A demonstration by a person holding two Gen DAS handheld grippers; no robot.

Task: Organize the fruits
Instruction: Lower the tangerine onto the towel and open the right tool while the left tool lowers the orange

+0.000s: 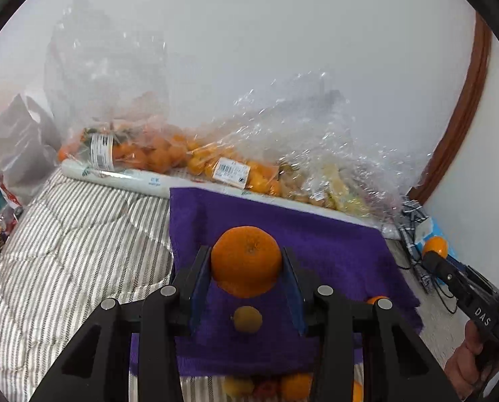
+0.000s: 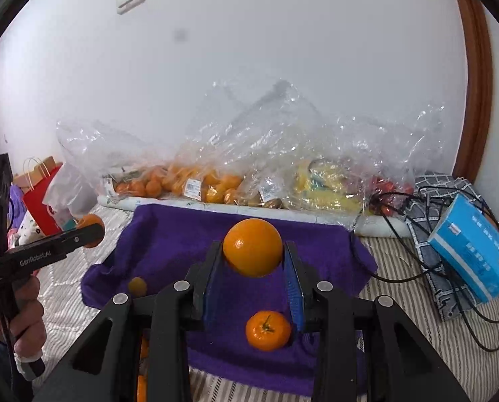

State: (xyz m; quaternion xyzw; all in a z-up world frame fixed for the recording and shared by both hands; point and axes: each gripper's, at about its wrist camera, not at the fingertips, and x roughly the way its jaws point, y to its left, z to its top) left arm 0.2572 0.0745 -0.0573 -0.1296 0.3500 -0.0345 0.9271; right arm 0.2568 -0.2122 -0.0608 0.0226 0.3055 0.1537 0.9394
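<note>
A: While both fruits are carried above the purple cloth [image 1: 316, 234], what is gripped?

B: A mandarin [image 1: 246, 261] is clamped in the left tool [image 1: 246, 268], an orange [image 2: 252, 248] in the right tool [image 2: 253, 258].

A: Where could they be set?

B: A loose mandarin [image 2: 268, 330] is seen on the cloth, directly beneath the right tool.

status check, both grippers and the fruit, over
Left gripper shut on mandarin. Right gripper shut on orange. Two fruits loose on purple towel. Path clear.

Right gripper [image 2: 253, 261]: clamped on a smooth orange [image 2: 252, 247], held above the purple towel [image 2: 189, 231]. On the towel: one mandarin [image 2: 268, 330] with green stem, one small yellowish fruit [image 2: 137, 286]. Left gripper [image 2: 93, 231]: gripping another orange fruit. Behind: clear bags of fruit [image 2: 215, 181]; blue tissue pack [image 2: 474, 251] at right.
</note>
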